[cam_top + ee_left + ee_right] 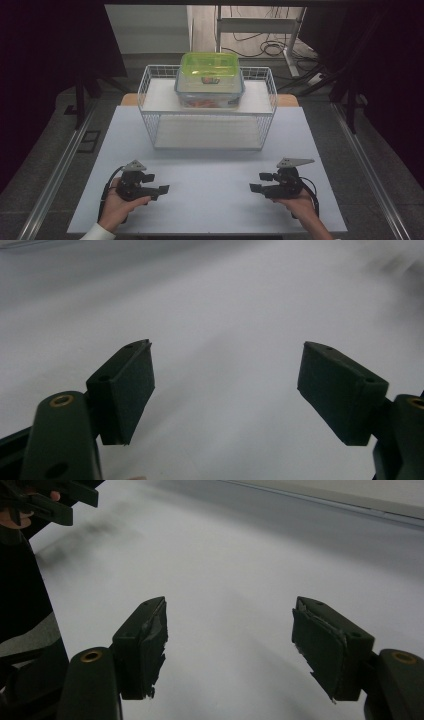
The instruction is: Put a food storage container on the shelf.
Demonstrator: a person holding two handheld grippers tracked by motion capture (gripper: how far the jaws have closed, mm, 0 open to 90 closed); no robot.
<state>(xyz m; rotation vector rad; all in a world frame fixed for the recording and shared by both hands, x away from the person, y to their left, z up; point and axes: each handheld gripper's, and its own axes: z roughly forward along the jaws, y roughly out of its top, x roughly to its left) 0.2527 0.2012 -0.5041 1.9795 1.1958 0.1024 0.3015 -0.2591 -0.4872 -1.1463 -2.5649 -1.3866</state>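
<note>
Your left gripper (159,184) and right gripper (259,182) sit near the white wire basket (150,107), jaws wide, nothing between them, facing inward over the pale grey table (210,200).

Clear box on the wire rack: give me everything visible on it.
The clear box looks like see-through plastic, rectangular with rounded corners, closed by a translucent lime-green lid. It sits upright and square on the top shelf of the white wire rack, roughly centred, at the far side of the table. Something orange-red shows through its front wall low down, with a small label above it; neither can be made out. Only the shelf touches it.
</note>
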